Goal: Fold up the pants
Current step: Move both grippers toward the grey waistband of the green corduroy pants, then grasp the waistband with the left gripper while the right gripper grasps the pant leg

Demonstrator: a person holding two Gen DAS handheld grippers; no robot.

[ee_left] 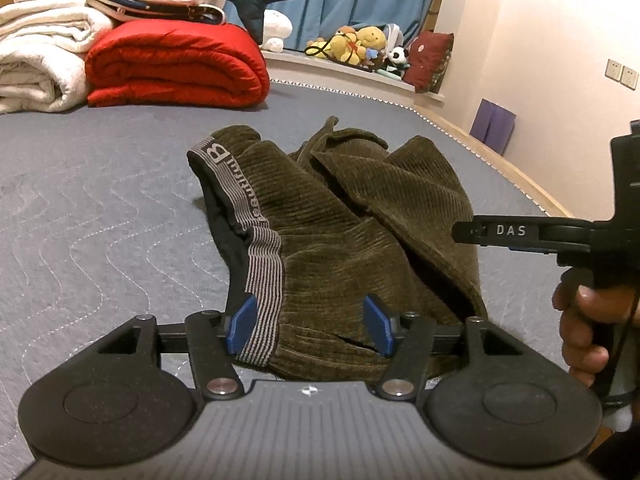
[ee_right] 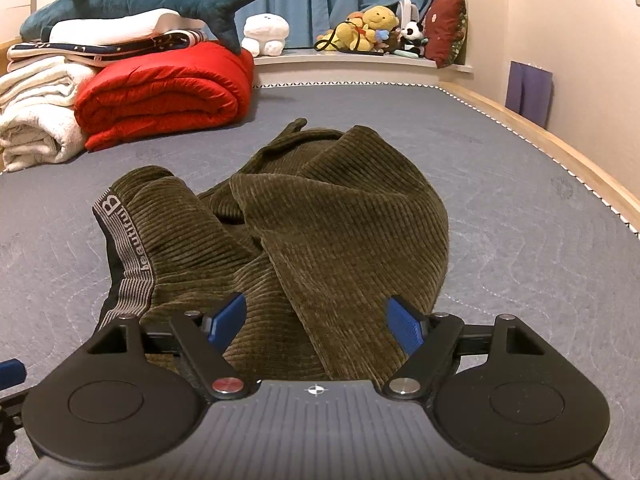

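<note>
Olive corduroy pants (ee_left: 332, 216) lie crumpled in a heap on the grey quilted bed (ee_left: 100, 208). Their grey striped waistband (ee_left: 262, 276) with lettering runs along the left side. My left gripper (ee_left: 310, 326) is open, its blue pads on either side of the near edge of the pants by the waistband. The right gripper's side shows at the right of the left wrist view (ee_left: 560, 236), held by a hand. In the right wrist view my right gripper (ee_right: 316, 326) is open over the near edge of the pants (ee_right: 332, 220), to the right of the waistband (ee_right: 132, 264).
Folded white blankets (ee_right: 36, 120) and a red quilt (ee_right: 164, 92) with a plush shark (ee_right: 140, 0) are stacked at the bed's far left. Plush toys (ee_right: 368, 28) and a red cushion (ee_right: 448, 28) sit on the window ledge. The wooden bed edge (ee_right: 560, 148) runs along the right.
</note>
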